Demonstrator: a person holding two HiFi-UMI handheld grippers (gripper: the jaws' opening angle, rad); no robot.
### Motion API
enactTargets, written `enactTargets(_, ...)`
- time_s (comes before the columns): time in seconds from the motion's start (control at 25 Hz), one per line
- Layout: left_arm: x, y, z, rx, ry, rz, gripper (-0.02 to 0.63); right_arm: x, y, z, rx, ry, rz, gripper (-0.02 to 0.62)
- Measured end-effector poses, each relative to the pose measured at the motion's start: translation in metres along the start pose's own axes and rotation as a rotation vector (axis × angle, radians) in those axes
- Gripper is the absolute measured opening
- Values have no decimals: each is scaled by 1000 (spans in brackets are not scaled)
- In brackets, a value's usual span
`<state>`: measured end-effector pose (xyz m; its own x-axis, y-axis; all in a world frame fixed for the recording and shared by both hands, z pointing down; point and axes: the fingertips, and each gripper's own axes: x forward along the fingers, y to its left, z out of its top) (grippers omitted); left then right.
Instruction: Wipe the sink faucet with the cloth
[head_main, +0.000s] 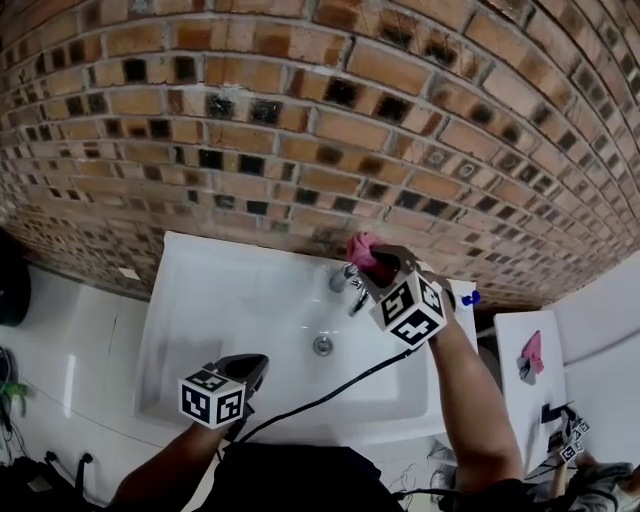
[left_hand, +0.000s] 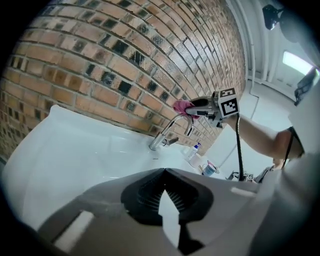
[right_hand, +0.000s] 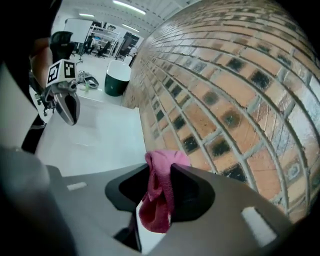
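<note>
A brick wall (head_main: 300, 120) backs the white sink (head_main: 200, 330). At the sink's far right, the right claw (right_hand: 161, 172) is clamped on the pink cloth (right_hand: 159, 200), which sits at the top of the faucet (left_hand: 167, 132). The left claw (left_hand: 164, 172), pinched together on nothing, hangs over the sink's near side.

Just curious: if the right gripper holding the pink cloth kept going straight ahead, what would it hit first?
Probably the brick wall: the right gripper, shut on the pink cloth, points at the bricks with nothing visible between, though depth is unclear.
</note>
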<state>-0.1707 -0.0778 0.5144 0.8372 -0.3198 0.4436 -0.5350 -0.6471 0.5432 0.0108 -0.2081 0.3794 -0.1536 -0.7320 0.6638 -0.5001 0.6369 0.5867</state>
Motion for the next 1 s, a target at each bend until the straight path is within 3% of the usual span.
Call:
enactTargets(0.36,-19,2,-5,14,11,-33,6,-17,21,3,-40,10,-218,132)
enactTargets(1.0,-36,11,-26,7,52,-54,6,-25,72,4,-32,-5,-301,130)
